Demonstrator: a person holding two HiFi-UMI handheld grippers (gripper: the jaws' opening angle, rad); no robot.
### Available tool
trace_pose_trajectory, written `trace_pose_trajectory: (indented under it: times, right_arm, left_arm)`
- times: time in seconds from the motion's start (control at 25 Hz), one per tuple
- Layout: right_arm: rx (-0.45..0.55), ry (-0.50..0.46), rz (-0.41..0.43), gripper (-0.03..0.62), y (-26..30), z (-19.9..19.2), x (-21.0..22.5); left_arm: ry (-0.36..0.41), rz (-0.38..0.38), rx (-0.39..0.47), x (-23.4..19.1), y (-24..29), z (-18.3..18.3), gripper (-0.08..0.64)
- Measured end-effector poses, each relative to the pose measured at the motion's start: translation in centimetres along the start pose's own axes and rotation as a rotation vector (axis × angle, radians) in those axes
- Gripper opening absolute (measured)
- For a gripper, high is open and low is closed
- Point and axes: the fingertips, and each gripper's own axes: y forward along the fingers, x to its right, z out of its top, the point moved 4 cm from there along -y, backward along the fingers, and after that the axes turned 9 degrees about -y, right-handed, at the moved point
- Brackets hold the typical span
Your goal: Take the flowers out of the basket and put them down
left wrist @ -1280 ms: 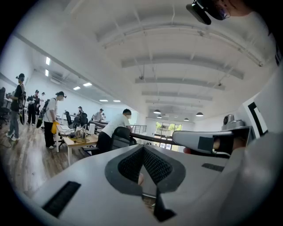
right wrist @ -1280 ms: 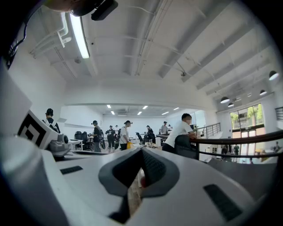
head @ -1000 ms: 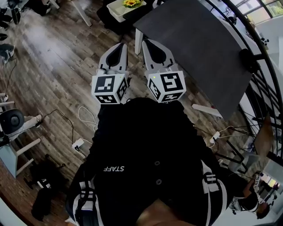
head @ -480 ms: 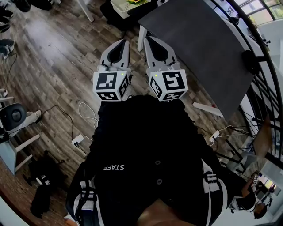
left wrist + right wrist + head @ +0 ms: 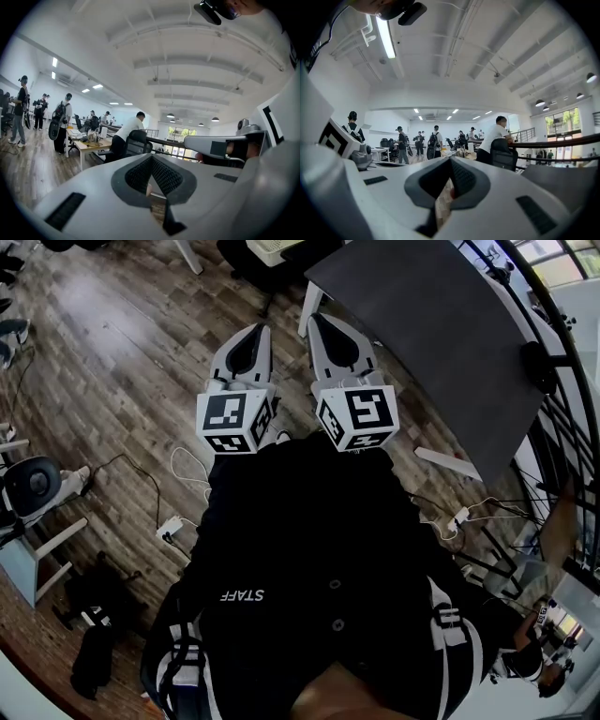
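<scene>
Only a corner of the white basket [image 5: 281,249] shows at the top edge of the head view, and the flowers are out of sight. It stands beyond the near corner of the dark grey table [image 5: 441,343]. My left gripper [image 5: 255,330] and right gripper [image 5: 324,322] are held side by side close to my chest, well short of the basket. Both are shut with nothing between their jaws. In the left gripper view the left gripper [image 5: 151,159] points across the office, level or slightly upward. The right gripper [image 5: 450,161] does the same in its own view.
White cables and a power strip [image 5: 169,526] lie on the wooden floor at the left, near a chair [image 5: 33,486]. A black railing [image 5: 562,418] runs along the right. Several people [image 5: 433,140] stand or sit at desks far across the office.
The basket and flowers have slid up toward the top edge of the head view, and the flowers are now out of frame. Both grippers stay shut and side by side.
</scene>
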Motion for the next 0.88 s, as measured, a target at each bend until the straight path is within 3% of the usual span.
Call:
trace_pose_trajectory:
  times: [0.48,0.88]
  right_arm:
    - [-0.063,0.014,0.015,0.013,2.2,-2.6,-2.2]
    - [-0.063,0.024,0.039,0.012,8.5,-4.3,2.3]
  left_arm:
    - [-0.050,0.027,-0.059,-3.7,-0.5,-2.5,-0.006]
    - [-0.053,0.062,-0.059,-6.2,6.2,-2.5,-0.006]
